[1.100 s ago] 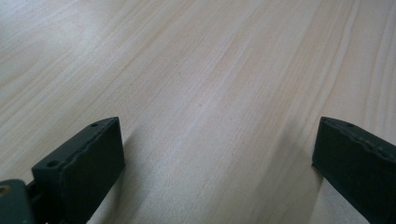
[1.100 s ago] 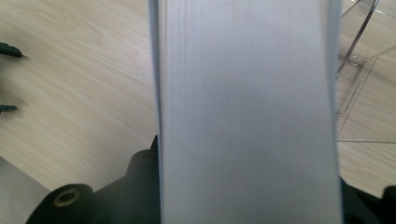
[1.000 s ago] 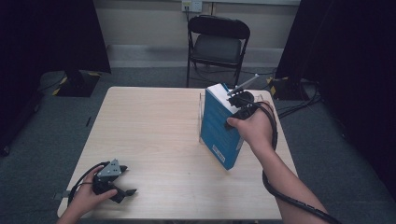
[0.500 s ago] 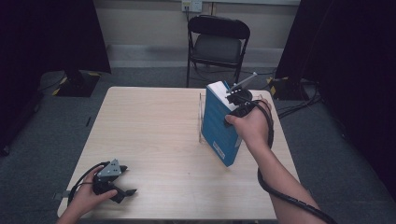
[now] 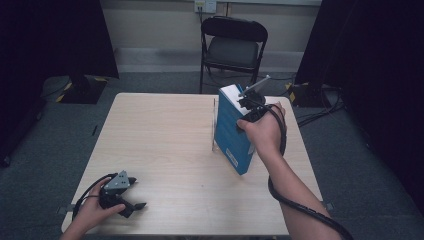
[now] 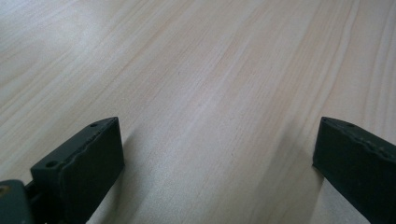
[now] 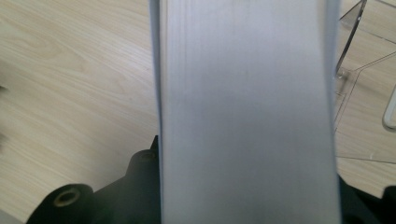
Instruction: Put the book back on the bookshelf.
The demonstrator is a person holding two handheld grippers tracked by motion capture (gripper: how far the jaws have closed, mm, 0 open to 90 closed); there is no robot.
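Observation:
A thick blue book point(image 5: 232, 132) with white page edges stands tilted on the light wooden table point(image 5: 160, 135), right of centre. My right gripper point(image 5: 250, 107) is shut on its upper part, and a hand is wrapped around the gripper. In the right gripper view the book's pale page edge point(image 7: 243, 107) runs up the middle between my black jaws. A clear acrylic stand point(image 5: 215, 127) rises right beside the book's left face, seen again as a clear acrylic stand point(image 7: 362, 88) at the right. My left gripper point(image 5: 131, 206) rests at the table's front left corner, open over bare wood point(image 6: 219, 140).
A black folding chair point(image 5: 232, 45) stands behind the table's far edge. Dark curtains flank the room on both sides. A black cable point(image 5: 300, 207) loops from the right gripper along the forearm. Grey carpet surrounds the table.
The right gripper has shifted the book slightly left, closer against the clear stand, and a little more upright. The left gripper has stayed put.

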